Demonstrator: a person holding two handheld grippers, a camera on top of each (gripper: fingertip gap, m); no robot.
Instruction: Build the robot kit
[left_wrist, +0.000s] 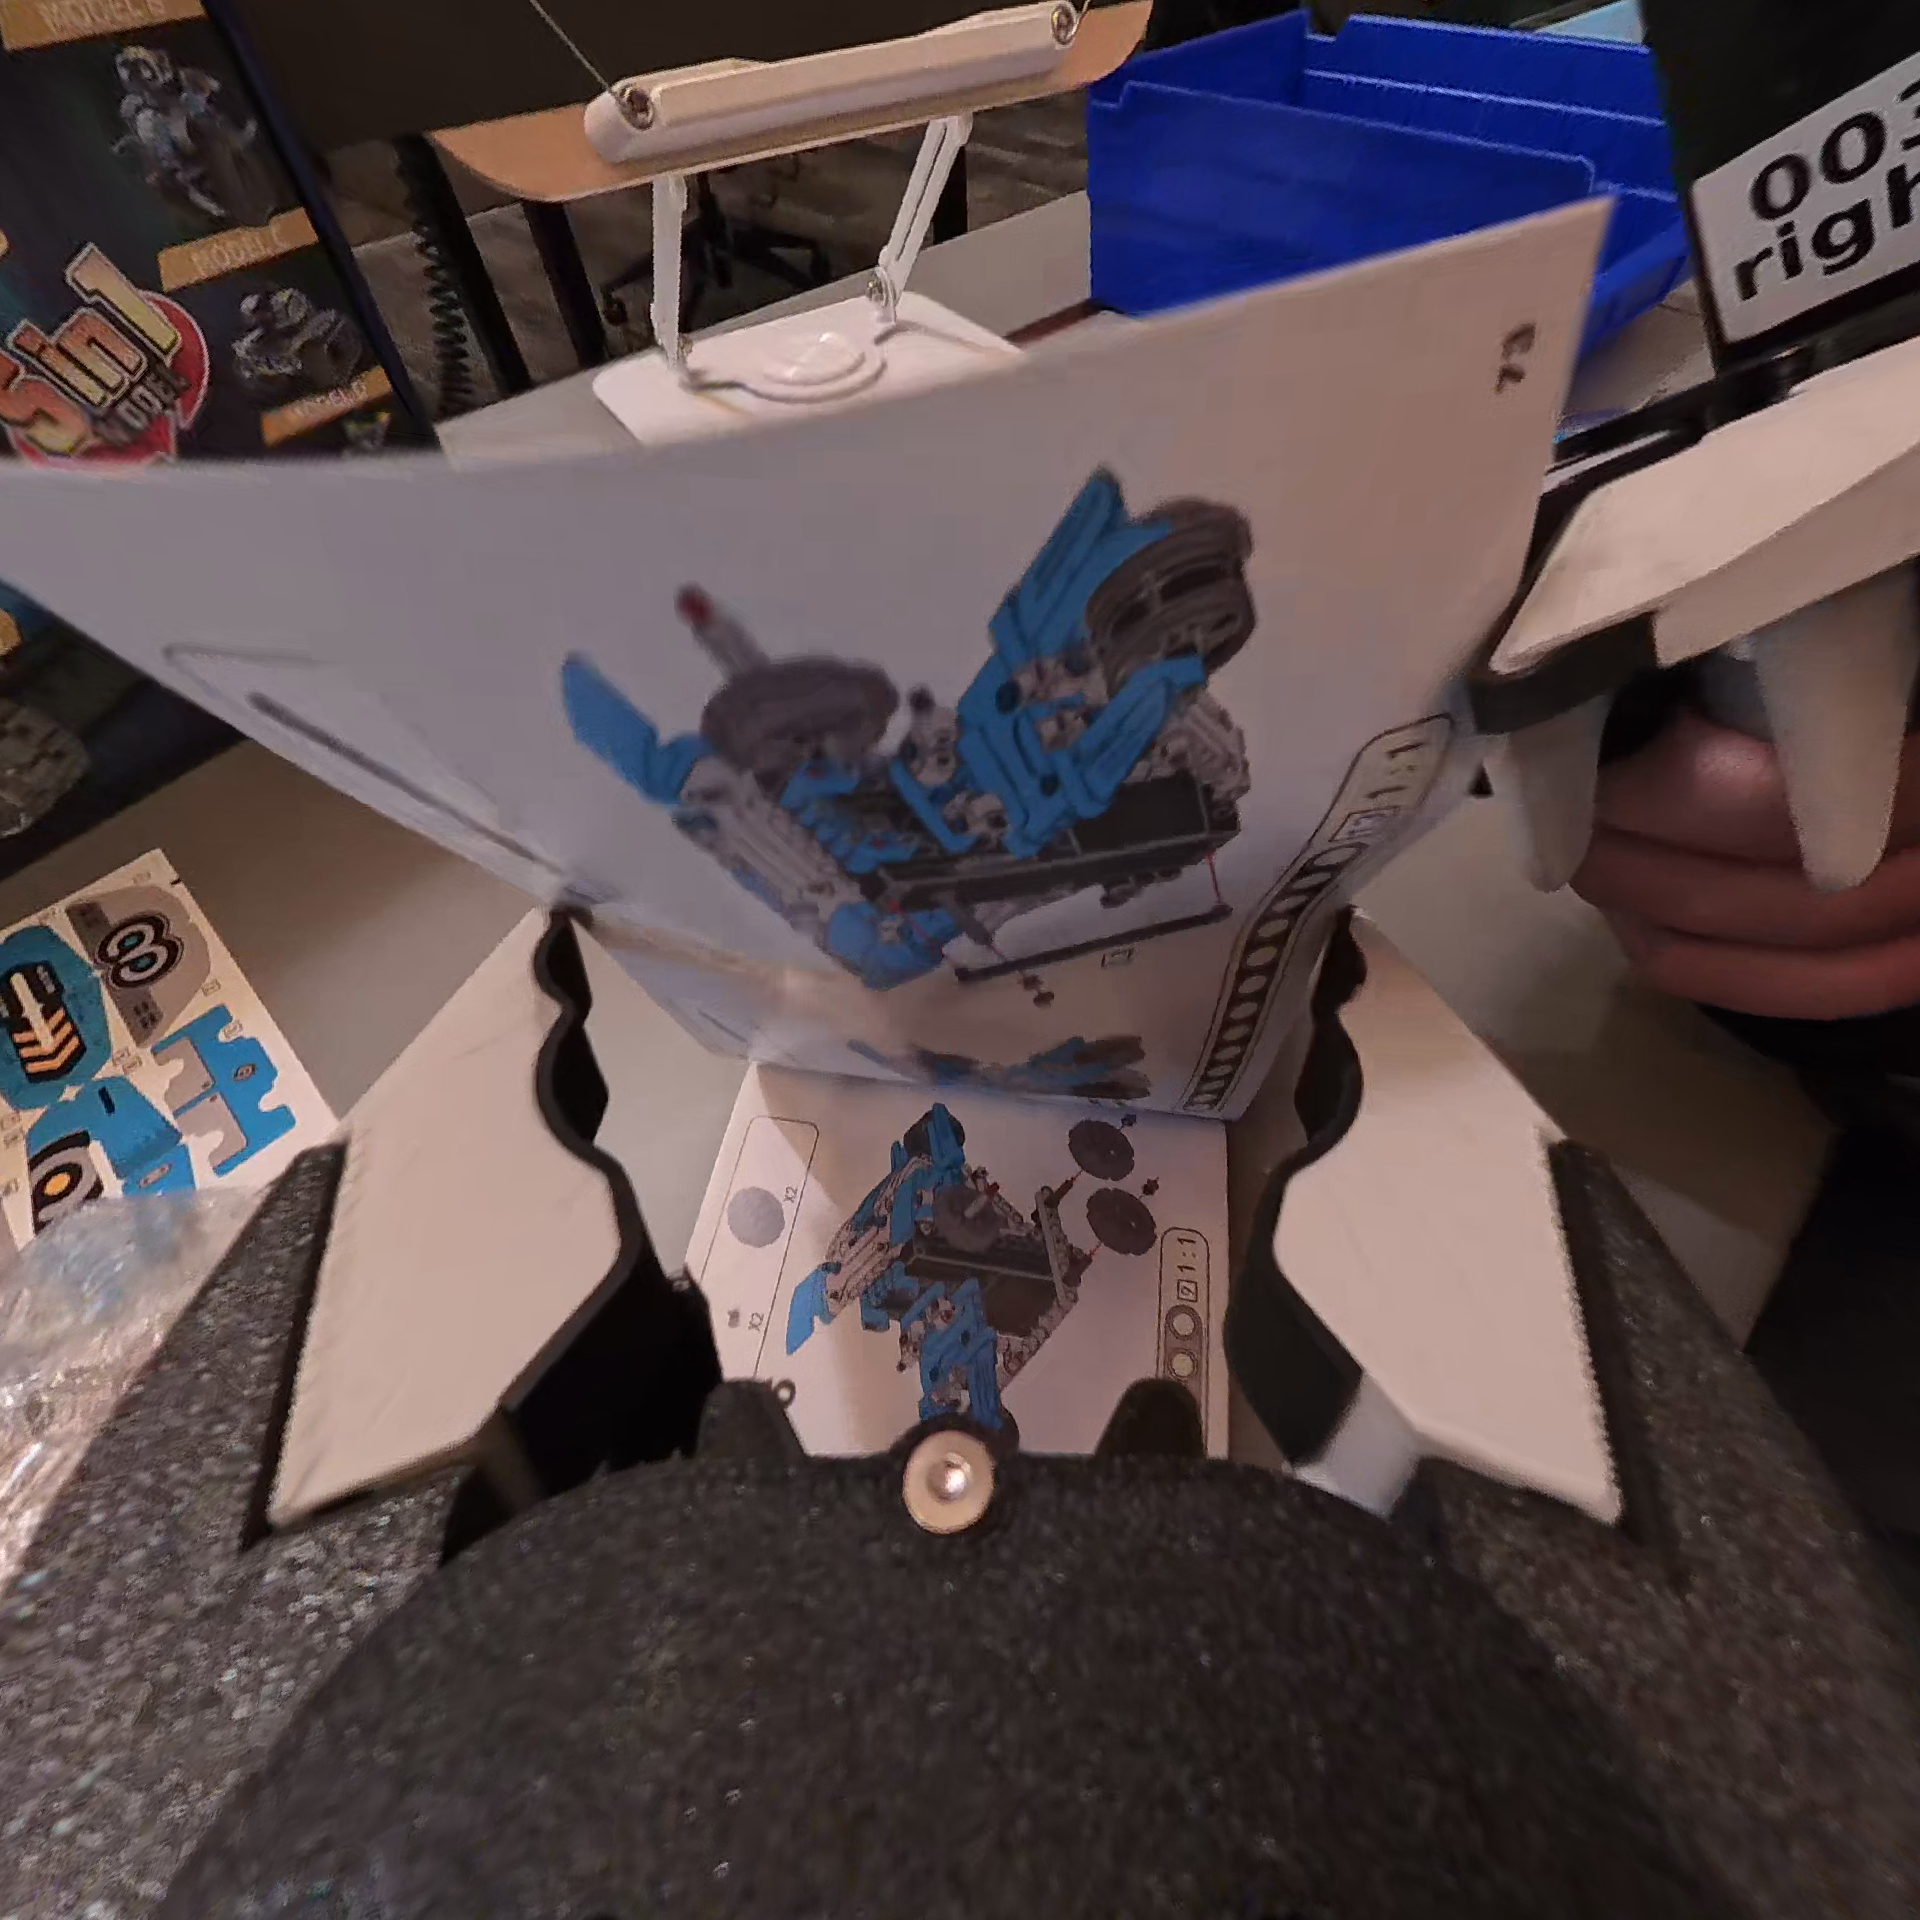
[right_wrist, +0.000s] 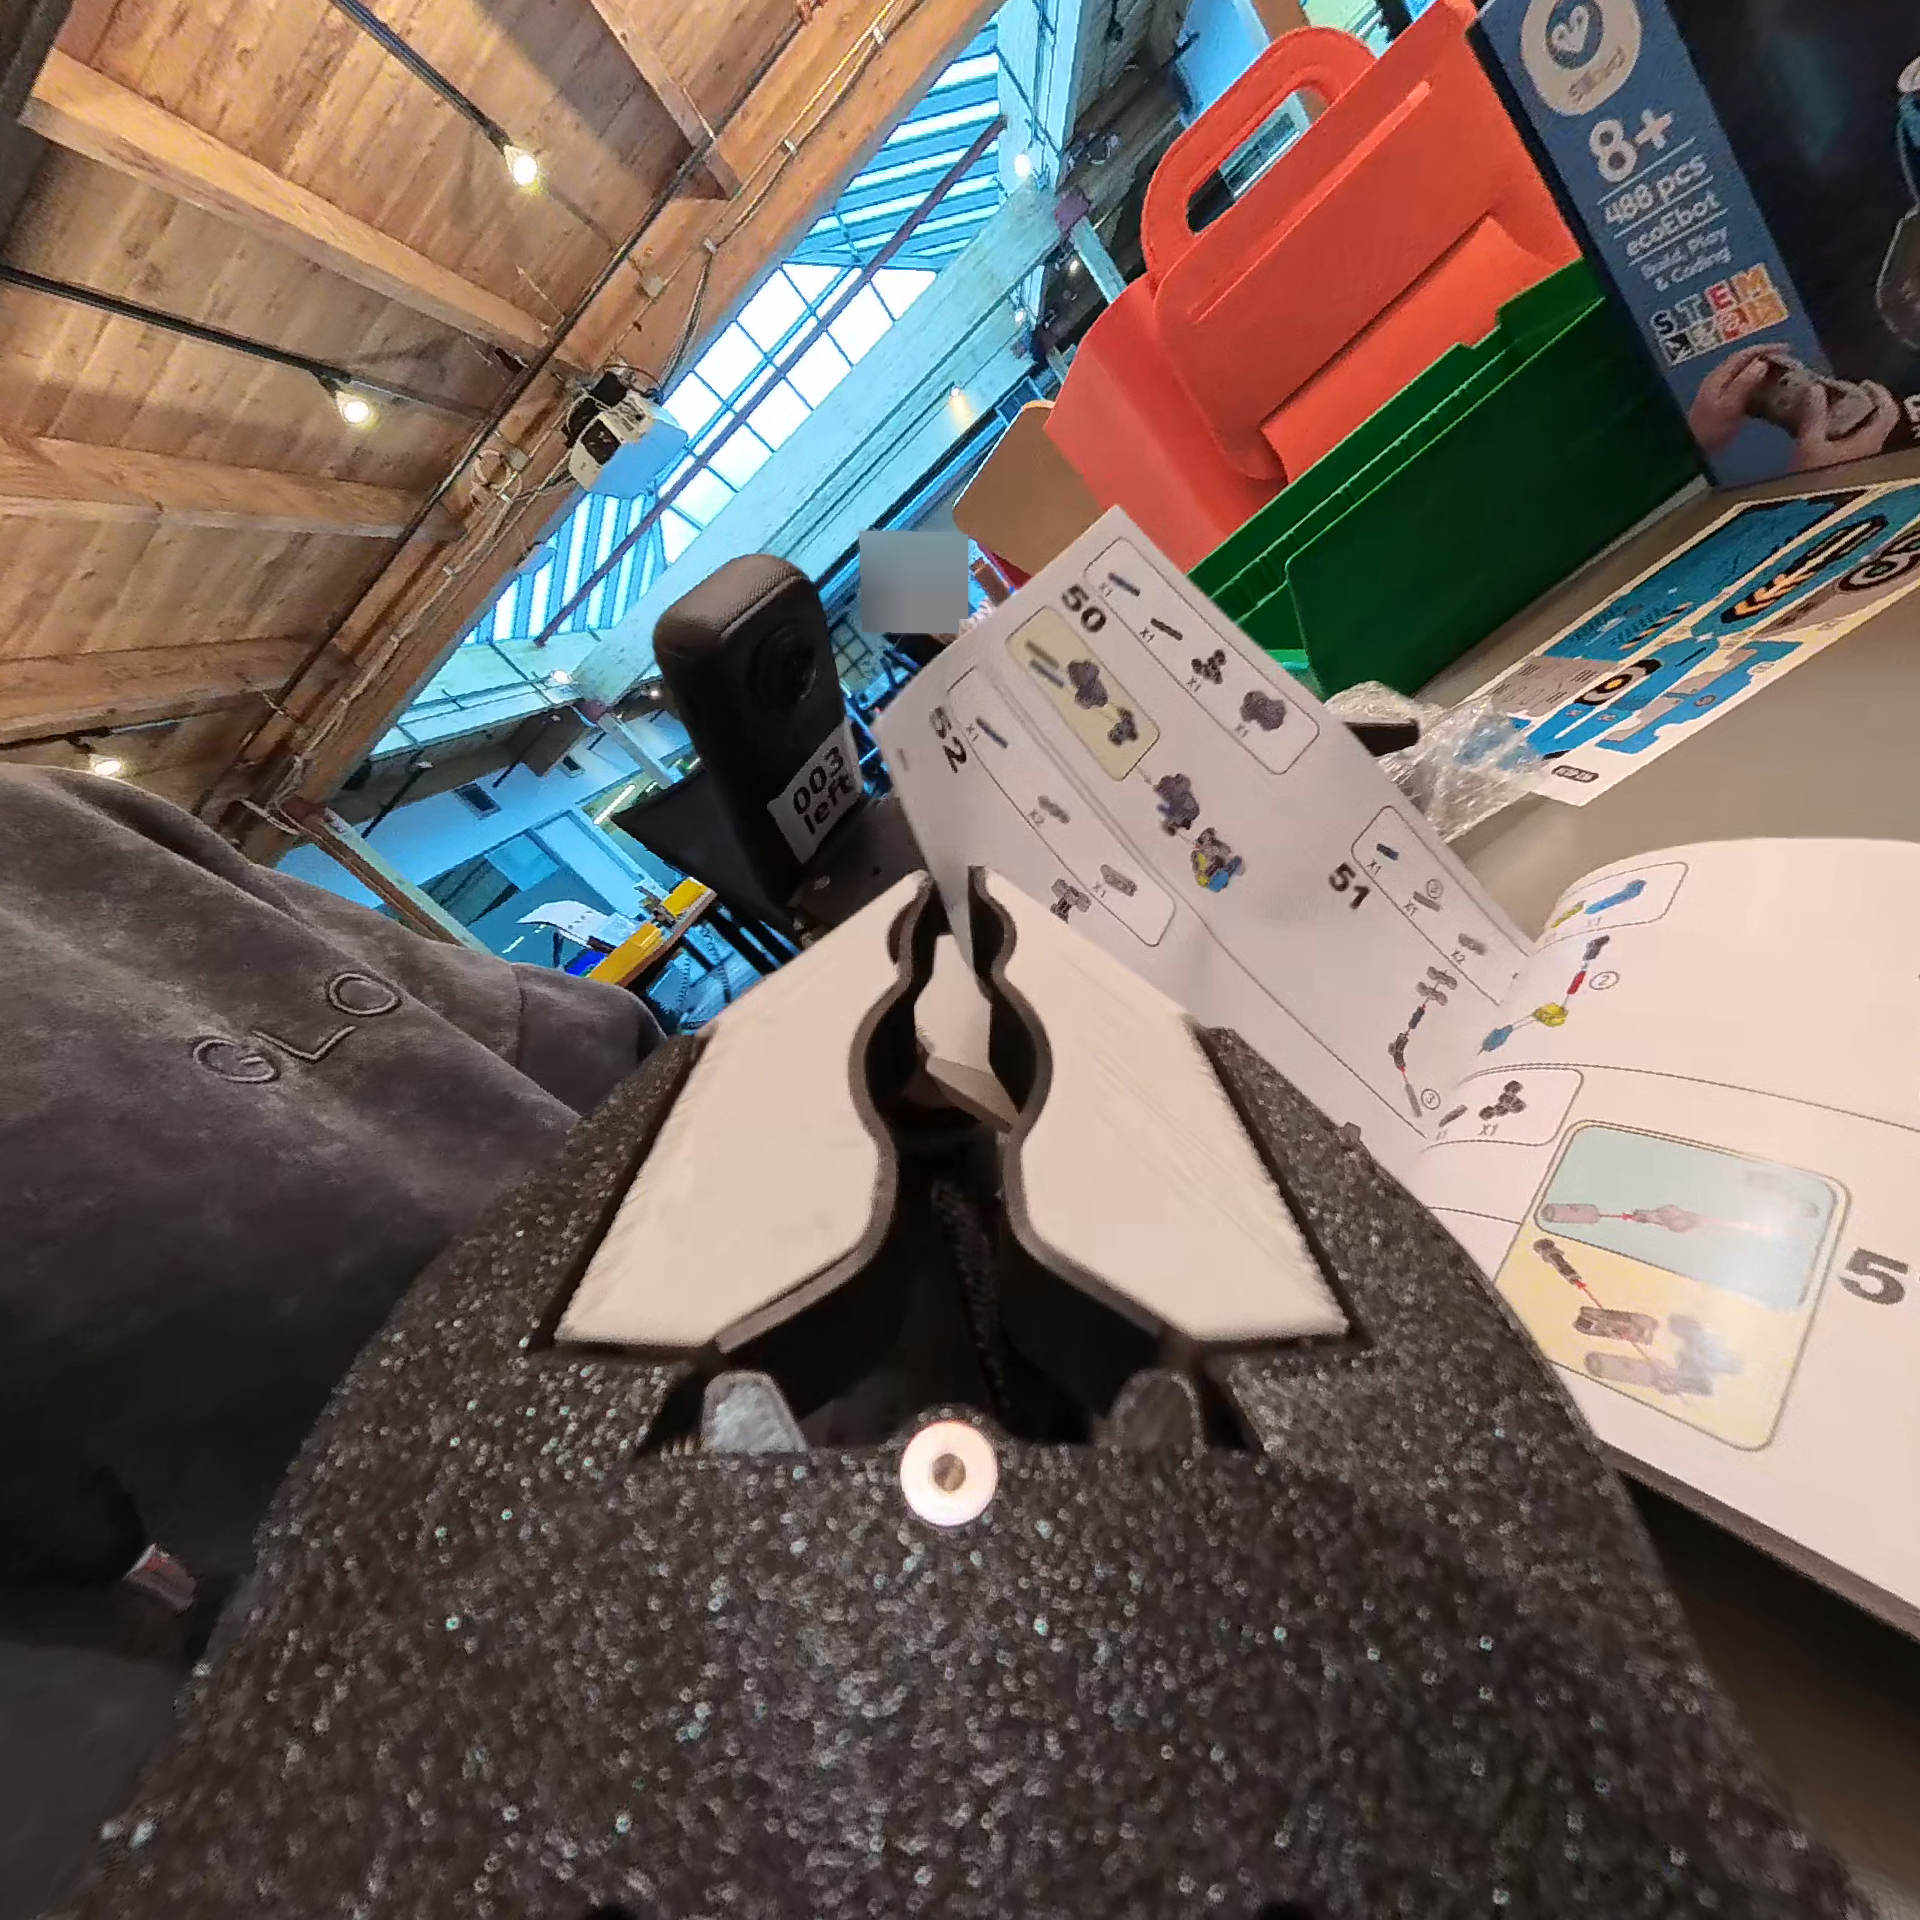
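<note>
My right gripper (right_wrist: 951, 899) is pinched on the edge of a lifted page (left_wrist: 831, 665) of the instruction booklet (right_wrist: 1704, 1195), which lies open near the worktop's (left_wrist: 416, 935) front edge. My left gripper (left_wrist: 951, 940) stands wide over the lower page, holding nothing. A sticker sheet (left_wrist: 114, 1049) lies toward the left edge, a blue bin (left_wrist: 1351, 177) at the far side; timber ceiling overhead
</note>
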